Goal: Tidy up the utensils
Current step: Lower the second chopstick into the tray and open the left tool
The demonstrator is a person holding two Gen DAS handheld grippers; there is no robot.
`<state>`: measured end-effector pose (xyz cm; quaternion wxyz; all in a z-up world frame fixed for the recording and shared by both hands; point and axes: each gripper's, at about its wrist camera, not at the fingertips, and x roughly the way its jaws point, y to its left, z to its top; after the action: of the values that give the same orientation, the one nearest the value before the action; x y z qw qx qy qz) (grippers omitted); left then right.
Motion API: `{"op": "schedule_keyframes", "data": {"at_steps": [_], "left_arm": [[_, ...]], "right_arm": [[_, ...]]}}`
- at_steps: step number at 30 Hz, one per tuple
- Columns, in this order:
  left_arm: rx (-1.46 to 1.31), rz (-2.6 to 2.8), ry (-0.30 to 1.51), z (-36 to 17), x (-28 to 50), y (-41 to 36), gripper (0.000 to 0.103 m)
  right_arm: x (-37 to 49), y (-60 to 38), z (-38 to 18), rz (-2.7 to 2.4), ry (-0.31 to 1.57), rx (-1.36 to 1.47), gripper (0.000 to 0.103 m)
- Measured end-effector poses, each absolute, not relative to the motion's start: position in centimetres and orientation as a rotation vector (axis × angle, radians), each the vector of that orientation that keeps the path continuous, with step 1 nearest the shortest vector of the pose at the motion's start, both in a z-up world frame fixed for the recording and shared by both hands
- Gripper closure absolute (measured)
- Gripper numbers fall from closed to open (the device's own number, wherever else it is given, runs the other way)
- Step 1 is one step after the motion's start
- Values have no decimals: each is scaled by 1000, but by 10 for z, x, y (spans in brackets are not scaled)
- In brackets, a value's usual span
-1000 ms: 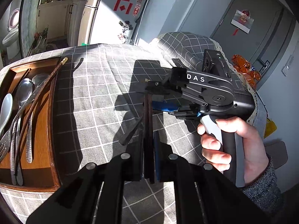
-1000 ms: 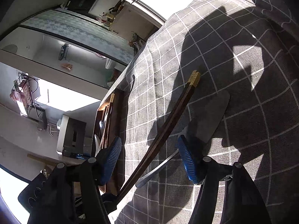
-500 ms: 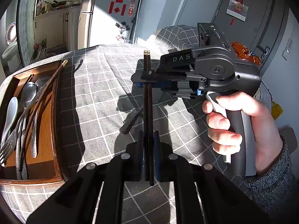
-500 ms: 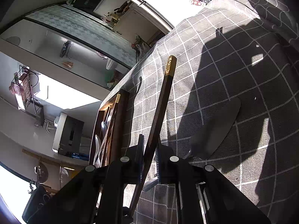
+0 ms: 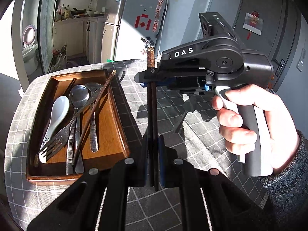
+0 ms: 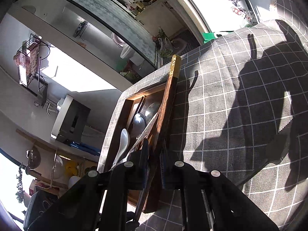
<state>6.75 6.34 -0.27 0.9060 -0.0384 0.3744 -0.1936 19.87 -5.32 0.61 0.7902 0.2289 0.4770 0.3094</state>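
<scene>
A pair of dark wooden chopsticks (image 5: 152, 104) with gold tips is held by both grippers at once, lifted above the checked tablecloth. My left gripper (image 5: 153, 161) is shut on their lower end. My right gripper (image 5: 152, 79) is shut on them higher up, crossing from the right. In the right wrist view the chopsticks (image 6: 169, 100) run up from my right gripper (image 6: 155, 165) over the tray. The wooden tray (image 5: 115, 115) on the left holds a white spoon (image 5: 57, 113), metal spoons, a fork (image 5: 55, 144) and one chopstick (image 5: 92, 115).
A dark spatula (image 5: 184, 113) lies on the grey checked tablecloth (image 5: 192, 144) under the right gripper. The table's far edge is just behind the tray. A fridge (image 5: 134, 23) and a kitchen doorway stand beyond.
The right gripper has shut on the chopsticks. Both grippers have lifted them off the cloth and carried them left toward the tray.
</scene>
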Motion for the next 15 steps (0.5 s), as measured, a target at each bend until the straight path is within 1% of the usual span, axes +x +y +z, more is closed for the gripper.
{"op": "schedule_keyframes", "data": {"at_steps": [5,11,13,15], "left_arm": [[-111,-327,783,-10,74,110,92],[-147,-266,804,-23,93,146,92],[-155,-249,806,-24,96,153,92],[-150,-223,809,-26,97,156,92]], "right_arm": [[216,7,-2,717,1065,436,92],[239,53,-22,722,1115,398,92],[243,62,-29,714,1130,381,91],[245,64,-33,699,1148,384,86]]}}
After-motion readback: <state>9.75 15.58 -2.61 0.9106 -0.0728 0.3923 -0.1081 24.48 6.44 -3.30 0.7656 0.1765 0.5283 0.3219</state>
